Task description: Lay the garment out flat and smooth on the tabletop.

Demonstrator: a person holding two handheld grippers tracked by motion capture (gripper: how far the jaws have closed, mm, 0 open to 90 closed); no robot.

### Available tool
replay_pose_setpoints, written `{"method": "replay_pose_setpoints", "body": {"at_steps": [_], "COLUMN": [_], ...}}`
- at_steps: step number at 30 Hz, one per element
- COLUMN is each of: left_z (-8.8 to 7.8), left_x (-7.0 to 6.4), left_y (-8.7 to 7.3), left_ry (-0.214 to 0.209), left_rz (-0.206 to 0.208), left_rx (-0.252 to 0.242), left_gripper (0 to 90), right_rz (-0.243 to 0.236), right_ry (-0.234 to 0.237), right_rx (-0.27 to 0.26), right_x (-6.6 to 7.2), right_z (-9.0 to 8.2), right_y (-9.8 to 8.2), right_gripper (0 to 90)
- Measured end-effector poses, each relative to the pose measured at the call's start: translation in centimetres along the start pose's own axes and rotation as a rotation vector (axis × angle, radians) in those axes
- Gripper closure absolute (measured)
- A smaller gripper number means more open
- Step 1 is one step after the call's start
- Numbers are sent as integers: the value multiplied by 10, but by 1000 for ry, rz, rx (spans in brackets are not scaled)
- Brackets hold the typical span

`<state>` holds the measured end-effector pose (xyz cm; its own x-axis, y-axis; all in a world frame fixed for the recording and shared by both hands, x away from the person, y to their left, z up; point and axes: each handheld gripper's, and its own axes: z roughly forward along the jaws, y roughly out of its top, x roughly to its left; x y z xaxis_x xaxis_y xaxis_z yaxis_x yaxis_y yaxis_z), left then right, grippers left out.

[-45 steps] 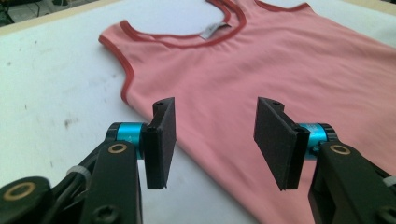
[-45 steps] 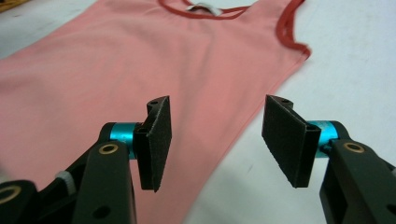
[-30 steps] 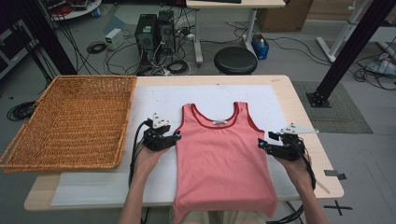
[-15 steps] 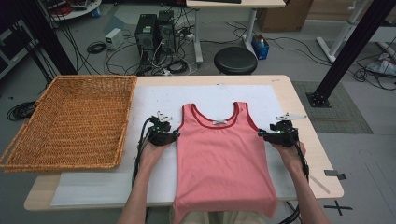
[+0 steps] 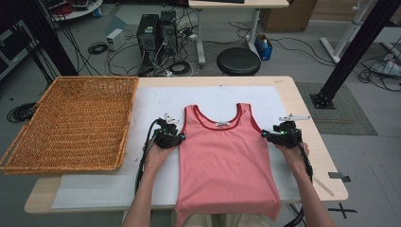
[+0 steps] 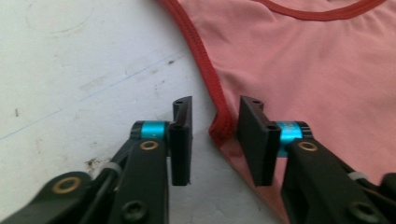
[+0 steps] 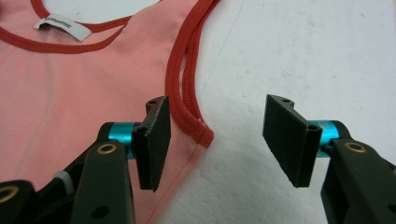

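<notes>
A salmon-pink sleeveless cotton top with red trim (image 5: 226,161) lies flat at frame centre on the white table cover (image 5: 94,189). Both grippers bracket its underarm corners for a symmetric lift: the left gripper (image 6: 215,135) has just been closing around the seam without pinching it; the right gripper (image 7: 215,140) stands spread.

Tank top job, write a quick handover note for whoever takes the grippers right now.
Left gripper: jaws have just been closing around the armpit corner of the tank top, hem between them, a gap left on each side, so not gripped yet.
Right gripper: jaws wide open, astride the other armpit corner, nothing held.
Tank top lies flat, neck away from the person, on the white sheet; its bottom edge hangs over the near table edge. Basket sits to the left.
Done: both grippers placed at the armpits.
Left: close both jaws, then probably fold or lift.
</notes>
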<state>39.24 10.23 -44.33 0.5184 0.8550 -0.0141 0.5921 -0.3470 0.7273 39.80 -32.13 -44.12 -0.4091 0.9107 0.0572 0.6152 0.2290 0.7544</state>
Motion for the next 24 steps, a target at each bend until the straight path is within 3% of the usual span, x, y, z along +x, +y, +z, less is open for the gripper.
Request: {"method": "replay_pose_setpoints", "body": {"at_steps": [4, 6, 9, 11, 12, 13, 14, 16, 19, 22, 24], "left_z": [0, 0, 0, 0, 0, 0, 0, -1, -3, -3, -3], "left_x": [0, 2, 4, 4, 4, 5, 5, 7, 10, 11, 11], "left_y": [0, -1, -1, -1, -1, -1, -1, -1, -2, -2, -3], "left_ry": [-13, -23, -33, -29, -24, -15, -2, 20, 39, 39, 31], "left_rz": [14, 0, -5, 2, 3, 8, 7, 10, 2, 3, -7], "left_rx": [-1, -7, -11, -13, -14, -12, -15, -12, -5, -3, -6], "left_gripper": [764, 789, 805, 809, 812, 816, 817, 820, 822, 822, 812], "right_rz": [7, 12, -11, -35, -46, -62, -62, -74, -74, -58, -66], "right_ry": [4, 10, 19, 31, 18, 14, 44, 40, 1, -3, 1], "right_rx": [16, 13, 4, 34, 36, 35, 33, 35, 37, 36, 39], "right_x": [-2, -3, -2, 1, 3, 3, 3, 3, 2, -1, 0], "right_z": [3, 3, 5, 10, 11, 10, 10, 10, 8, 8, 8], "right_y": [-1, -1, 0, -1, -1, -1, 0, 0, 0, 0, 0], "right_gripper": [452, 472, 513, 545, 584, 710, 773, 835, 848, 844, 785]}}
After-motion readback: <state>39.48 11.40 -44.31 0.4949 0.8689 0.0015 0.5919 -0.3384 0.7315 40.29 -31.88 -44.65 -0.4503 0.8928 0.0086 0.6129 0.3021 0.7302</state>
